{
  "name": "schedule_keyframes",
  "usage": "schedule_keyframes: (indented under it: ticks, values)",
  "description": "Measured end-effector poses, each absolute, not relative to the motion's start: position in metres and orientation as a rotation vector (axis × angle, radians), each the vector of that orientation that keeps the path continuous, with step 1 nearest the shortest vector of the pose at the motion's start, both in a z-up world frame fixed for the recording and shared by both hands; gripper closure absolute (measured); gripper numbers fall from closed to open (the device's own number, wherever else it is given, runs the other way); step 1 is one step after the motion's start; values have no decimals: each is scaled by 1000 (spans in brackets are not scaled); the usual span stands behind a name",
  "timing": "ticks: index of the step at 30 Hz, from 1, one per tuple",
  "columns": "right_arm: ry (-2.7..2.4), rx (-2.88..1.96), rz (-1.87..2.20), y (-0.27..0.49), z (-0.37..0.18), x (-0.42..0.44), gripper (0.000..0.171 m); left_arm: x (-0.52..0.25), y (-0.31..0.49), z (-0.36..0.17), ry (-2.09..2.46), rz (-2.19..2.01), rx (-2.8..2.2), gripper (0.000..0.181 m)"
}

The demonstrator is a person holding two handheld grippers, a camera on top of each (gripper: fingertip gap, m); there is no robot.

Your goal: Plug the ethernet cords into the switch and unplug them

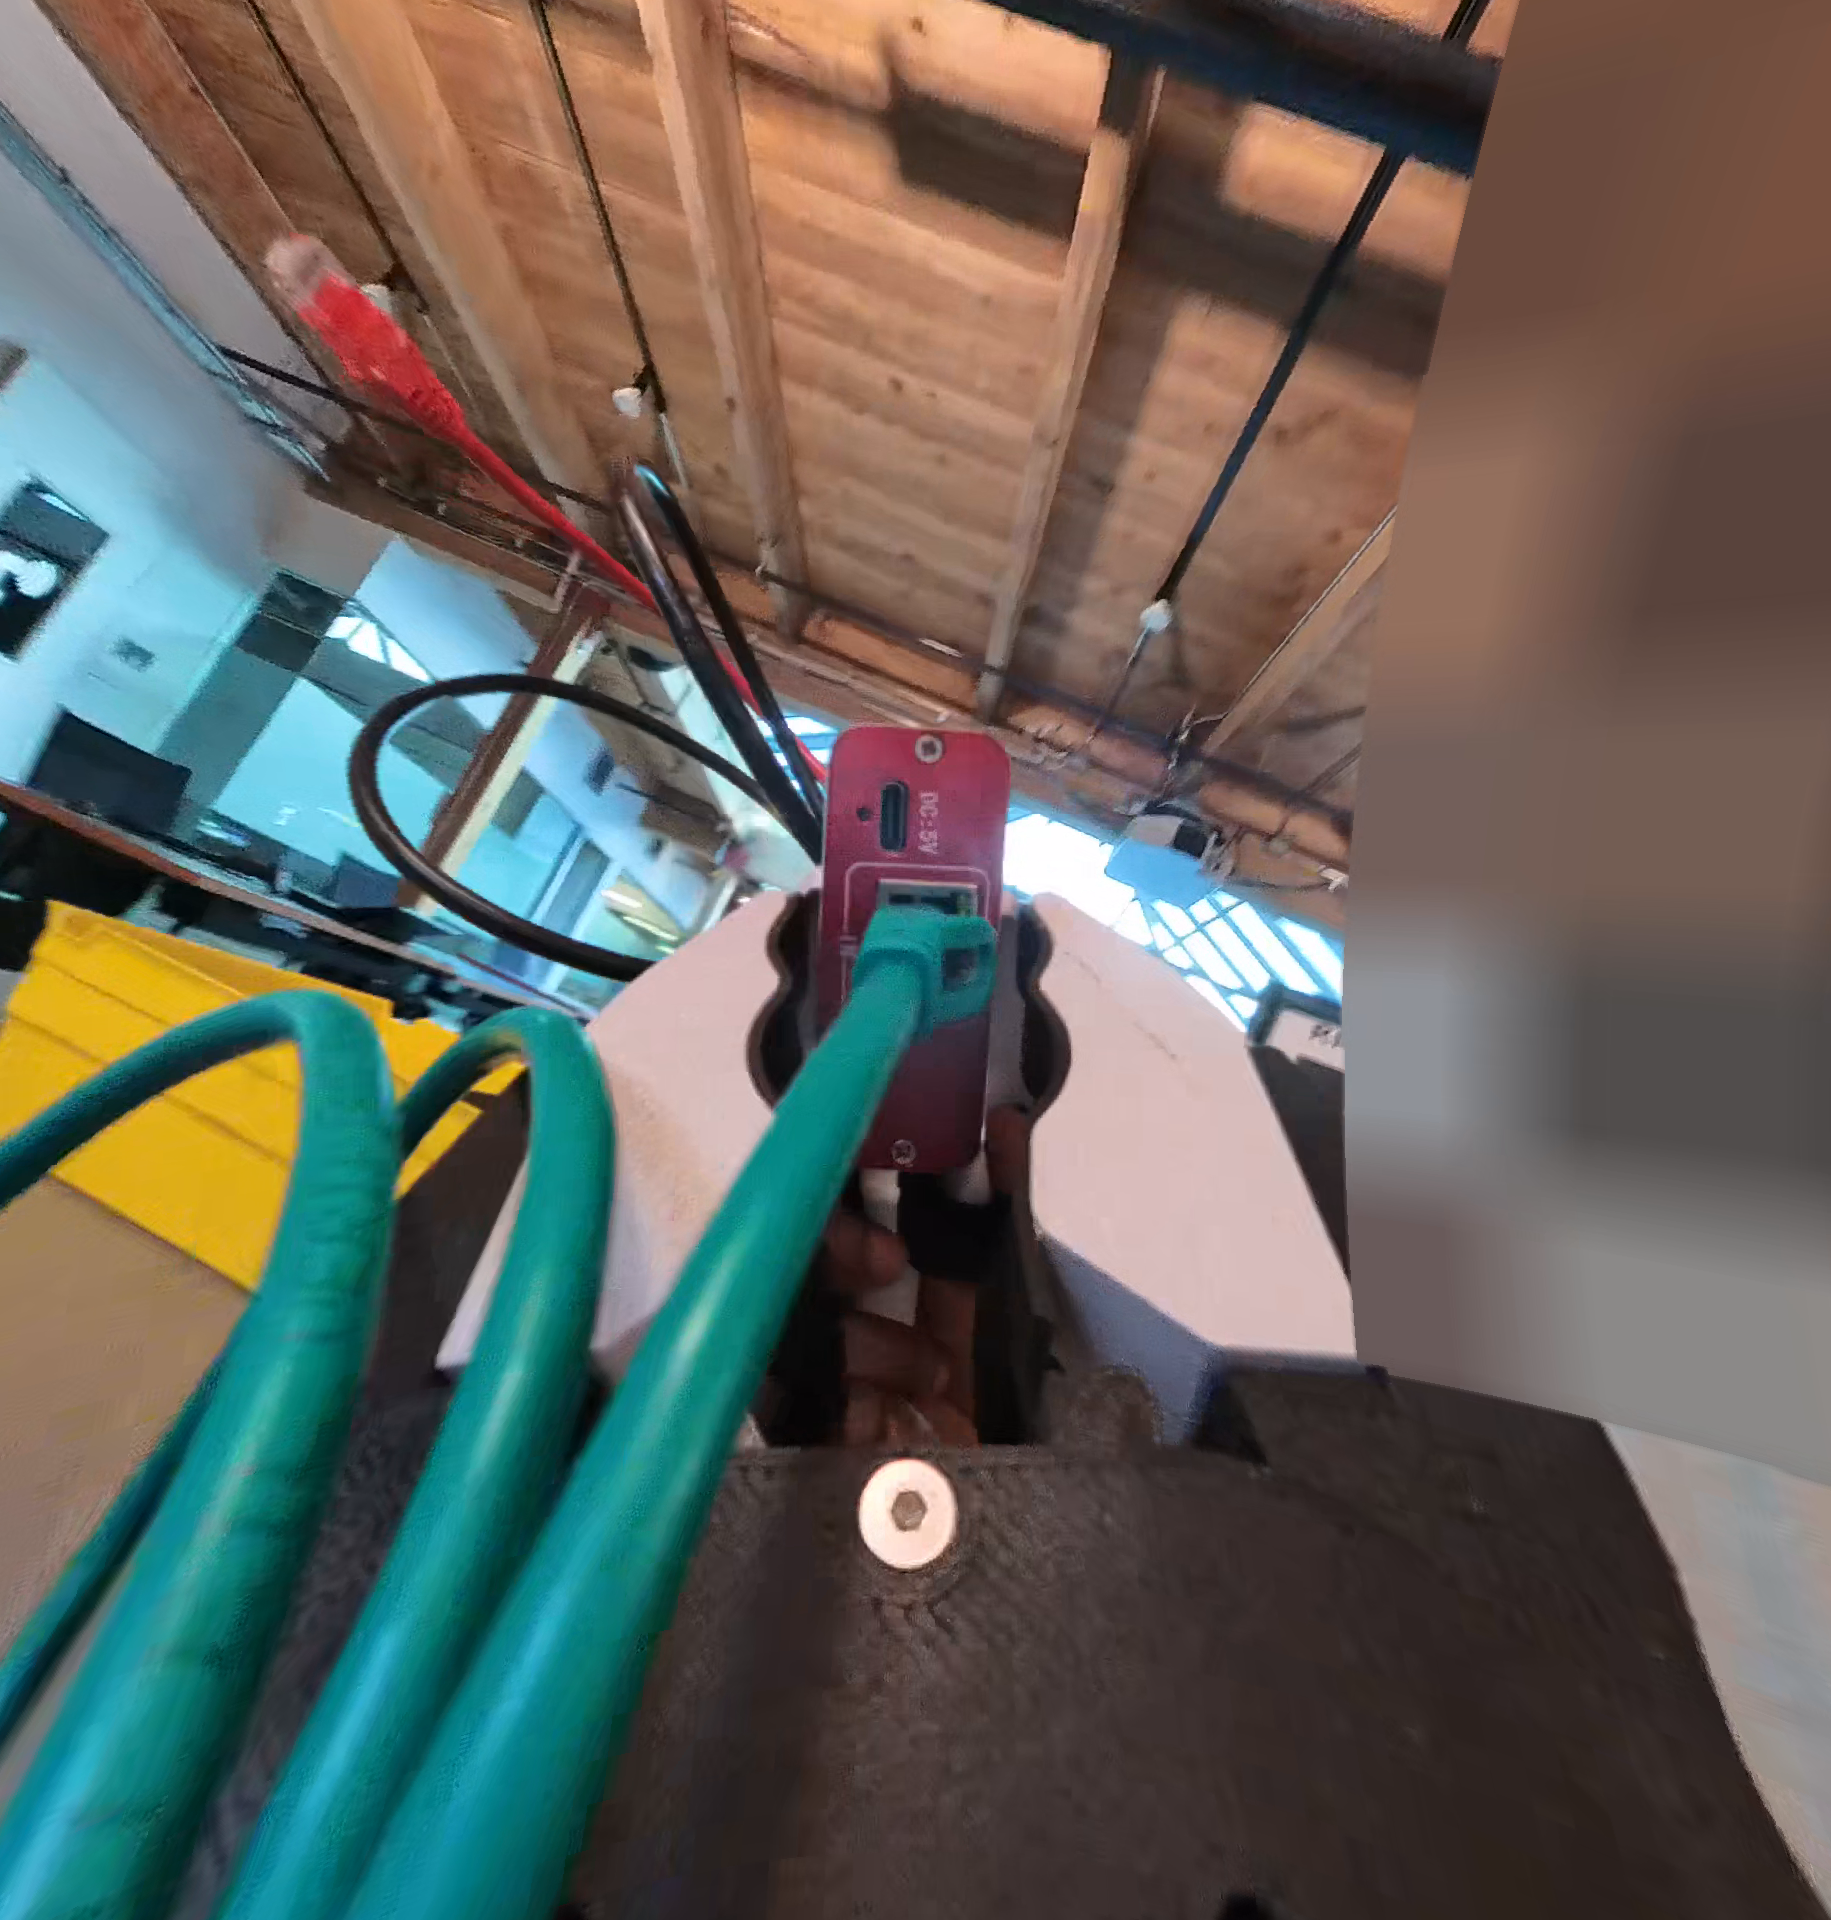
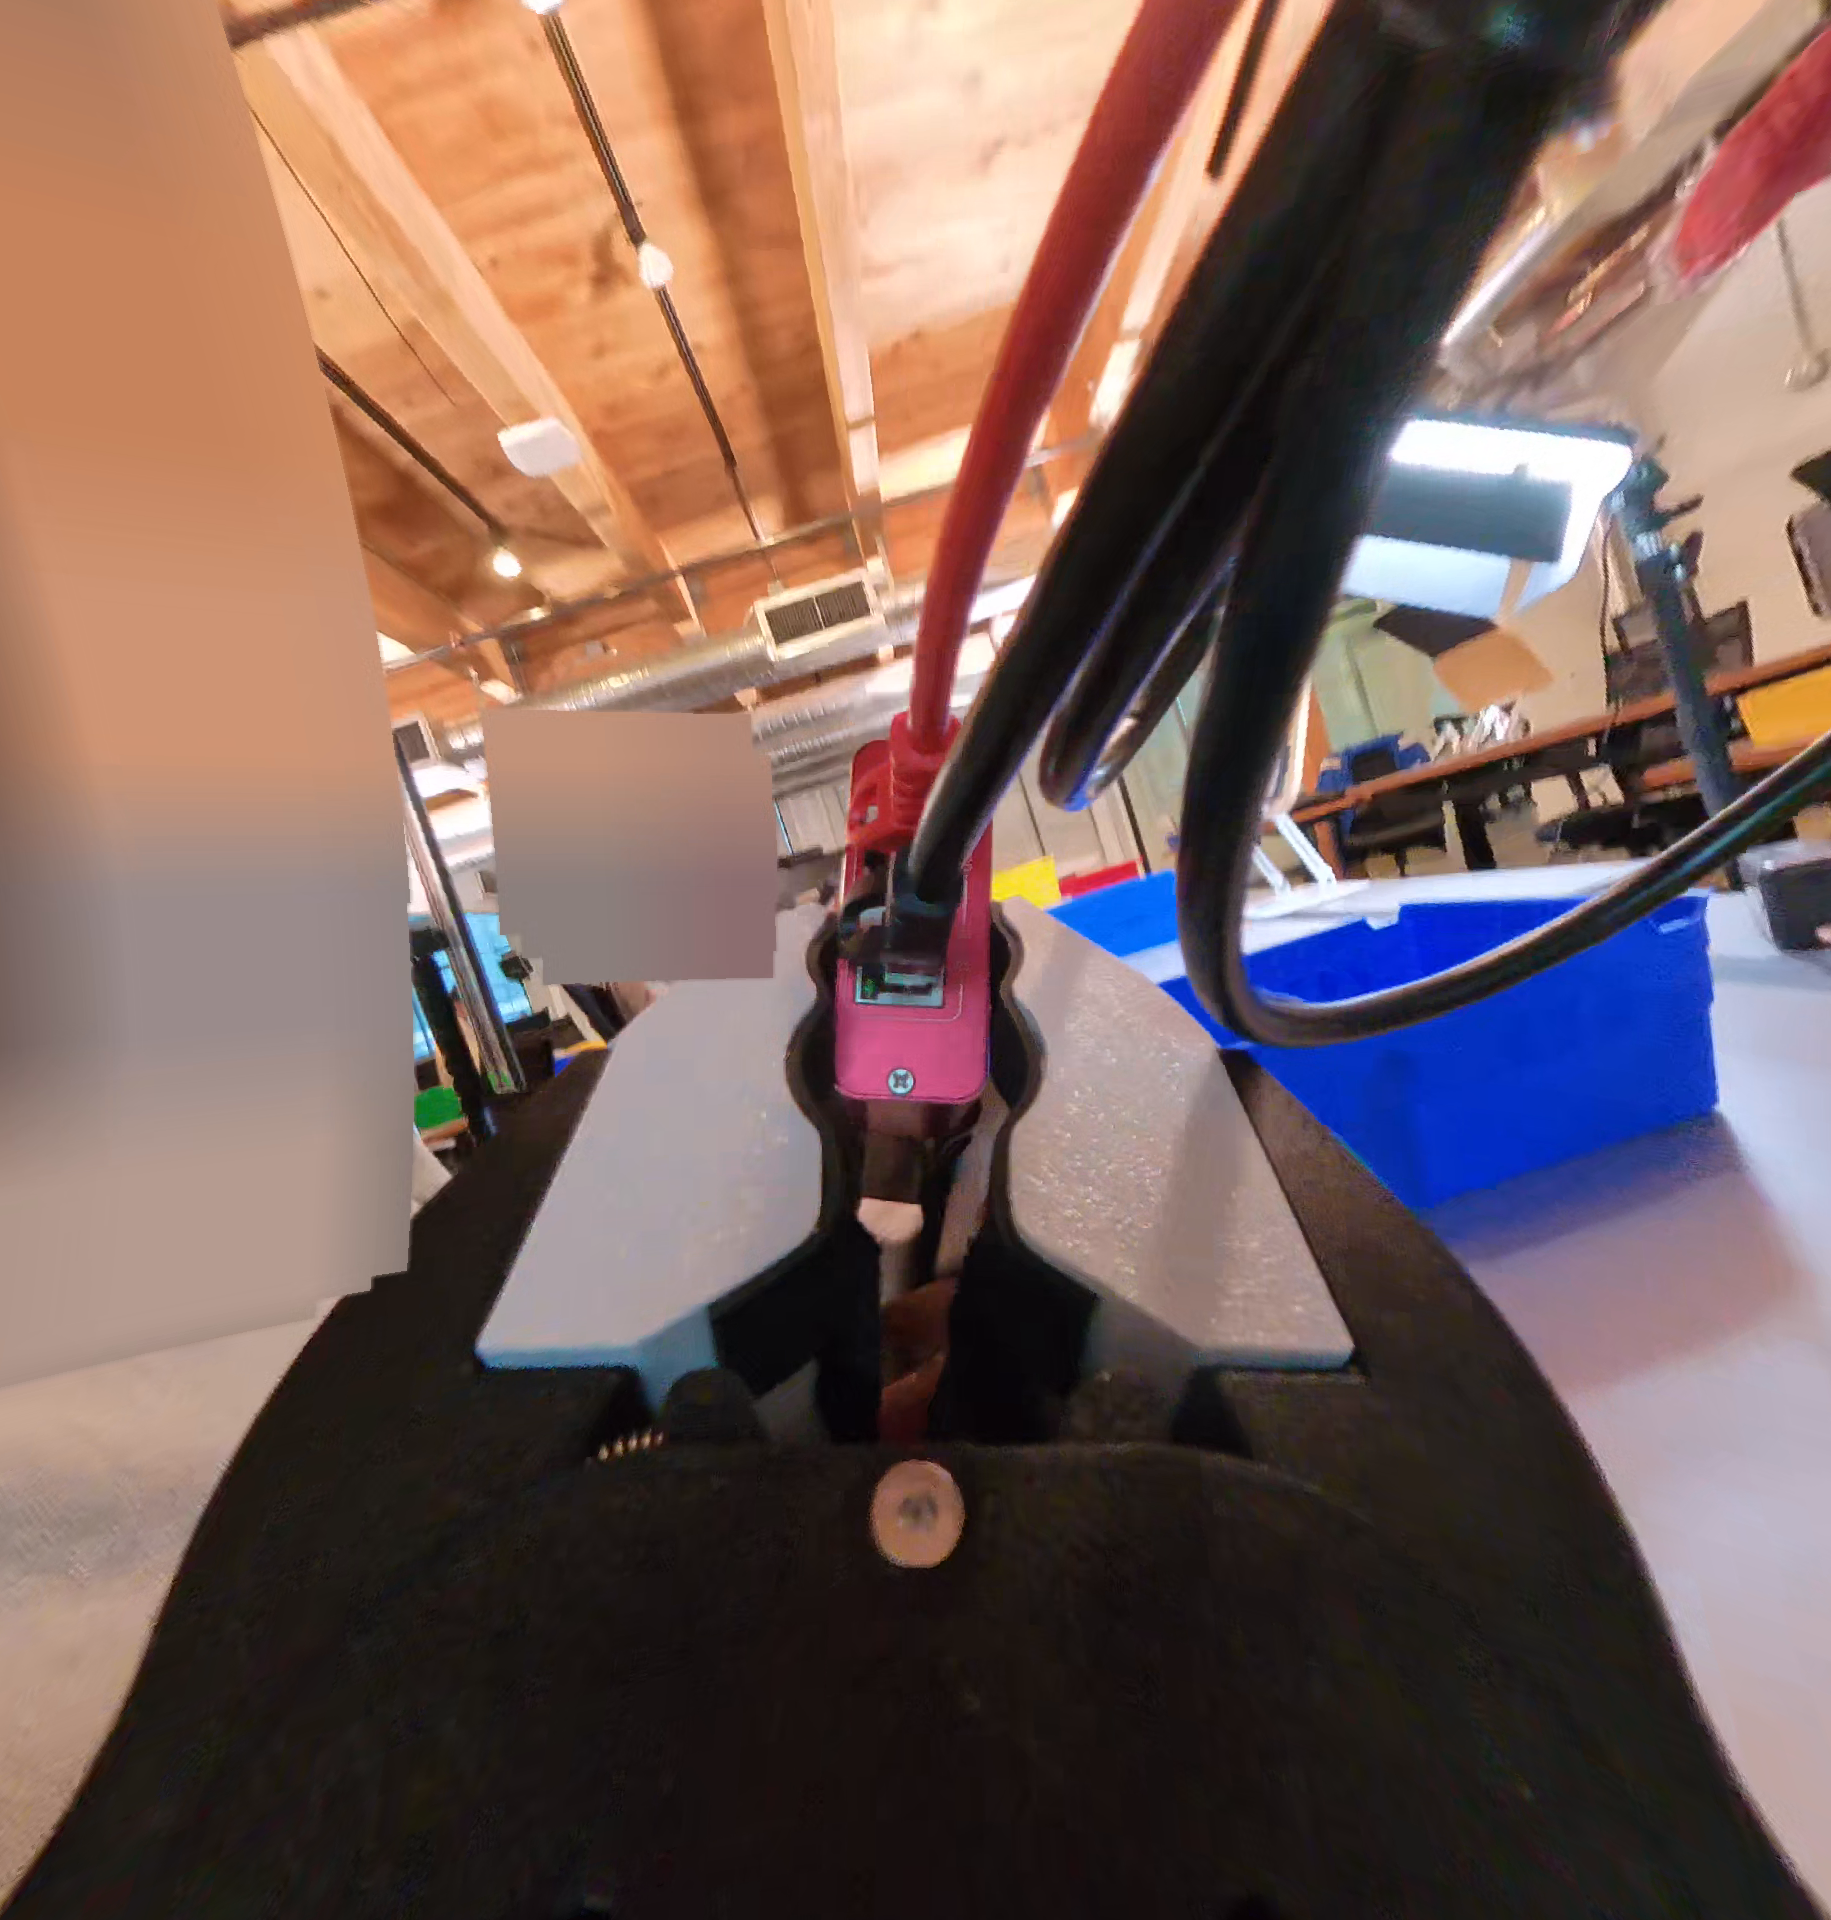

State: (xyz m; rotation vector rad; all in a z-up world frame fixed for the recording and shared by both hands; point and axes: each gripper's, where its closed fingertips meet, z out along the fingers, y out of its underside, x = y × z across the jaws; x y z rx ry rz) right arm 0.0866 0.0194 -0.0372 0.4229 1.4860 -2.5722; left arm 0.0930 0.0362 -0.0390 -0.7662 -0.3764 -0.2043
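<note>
While the red switch (image 1: 916, 935) is clamped at opposite ends between the closed fingers of the left gripper (image 1: 916, 997) and the right gripper (image 2: 911, 1029), a green cord (image 1: 682, 1299), a red cord (image 2: 994, 468) and a black cord (image 2: 1150, 623) are seen plugged in. One port (image 2: 903, 985) is left empty; unplugging is judged still ahead.

The switch (image 1: 916, 940) looked like matt red metal; the green cord (image 1: 620, 1455) was smooth rubbery plastic; the ceiling (image 1: 890, 312) was rough wood.
</note>
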Motion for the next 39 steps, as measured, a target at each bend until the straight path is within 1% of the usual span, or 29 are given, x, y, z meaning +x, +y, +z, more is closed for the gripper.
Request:
schedule_keyframes:
  ticks: [1,2,5,8,9,10,13,15,17,20,23,24,25,27,28,29,30,32,33,34,36,38,39]
  values:
    - [1554,447,-2545,18,-41,84,144,91,31,-41,-376,-241,-735,148]
    - [1623,464,-2512,18,-44,83,143,88,27,-43,-387,-272,-710,153]
    - [1666,476,-2492,32,-43,81,138,82,21,-47,-393,-293,-705,154]
    - [1718,470,-2452,38,-46,81,143,80,21,-49,-378,-237,-762,154]
    - [1749,463,-2445,37,-50,80,150,82,22,-48,-362,-224,-785,153]
    - [1756,445,-2454,37,-51,81,153,83,22,-48,-350,-214,-805,153]
    - [1699,434,-2464,35,-51,81,155,83,24,-51,-339,-231,-867,153]
    - [1743,439,-2433,27,-58,81,155,84,33,-61,-326,-216,-986,146]
    - [1718,416,-2430,21,-58,84,155,85,34,-65,-304,-161,-1048,150]
    - [1719,396,-2373,19,-62,85,155,86,31,-67,-283,-159,-1084,152]
    - [1735,377,-2331,28,-66,85,149,83,25,-68,-289,-186,-1027,152]
    - [1789,383,-2316,30,-71,83,150,82,23,-67,-293,-206,-1010,147]
    - [1852,388,-2307,31,-75,82,152,82,23,-67,-296,-208,-1003,147]
    - [1896,381,-2322,31,-75,81,152,81,25,-69,-299,-175,-1032,147]
    - [1886,384,-2331,30,-74,81,150,81,26,-70,-299,-162,-1039,152]
    - [1881,390,-2335,29,-74,81,150,80,27,-71,-300,-160,-1037,152]
    - [1879,393,-2341,28,-74,80,151,81,27,-72,-298,-161,-1039,147]
    - [1878,401,-2349,27,-75,79,151,81,30,-74,-296,-145,-1056,148]
    - [1876,407,-2346,26,-75,79,150,81,31,-75,-295,-133,-1063,152]
    - [1881,409,-2344,26,-76,78,150,82,31,-75,-292,-125,-1065,148]
    - [1921,405,-2359,26,-77,77,152,82,31,-76,-292,-119,-1070,147]
    - [2005,399,-2398,26,-79,74,152,79,32,-78,-304,-87,-1088,148]
    - [2053,394,-2417,27,-80,72,152,78,33,-80,-306,-63,-1098,152]
